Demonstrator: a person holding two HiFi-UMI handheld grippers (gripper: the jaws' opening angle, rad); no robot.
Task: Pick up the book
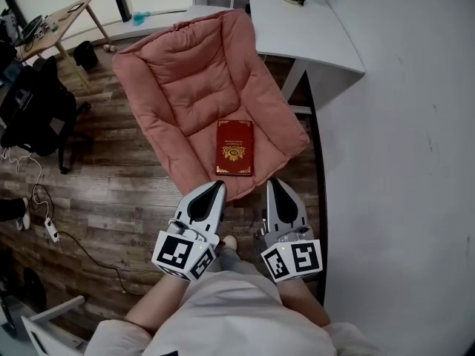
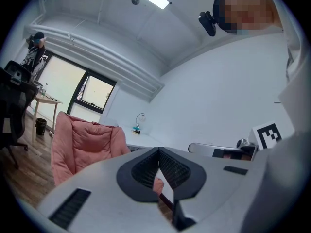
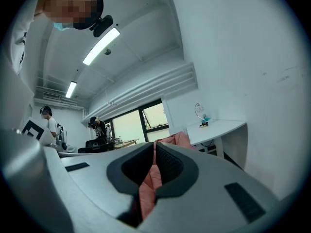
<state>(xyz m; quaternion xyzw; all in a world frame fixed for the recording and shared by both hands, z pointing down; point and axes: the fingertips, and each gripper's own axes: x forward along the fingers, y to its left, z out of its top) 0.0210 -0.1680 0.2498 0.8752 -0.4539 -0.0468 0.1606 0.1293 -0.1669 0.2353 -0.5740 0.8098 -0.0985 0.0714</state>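
A dark red book with gold ornament lies flat on the seat of a pink cushioned chair. My left gripper hovers just short of the seat's front edge, left of the book, jaws shut and empty. To its right, my right gripper is also shut with nothing in it. Both point level toward the chair. In the left gripper view the chair stands ahead at left beyond my left gripper. The right gripper view shows pink cushion past my right gripper.
A white desk stands right of the chair, close to a white wall. A black office chair and cables lie on the wooden floor at left. A small wooden table is at far left. People stand by the window.
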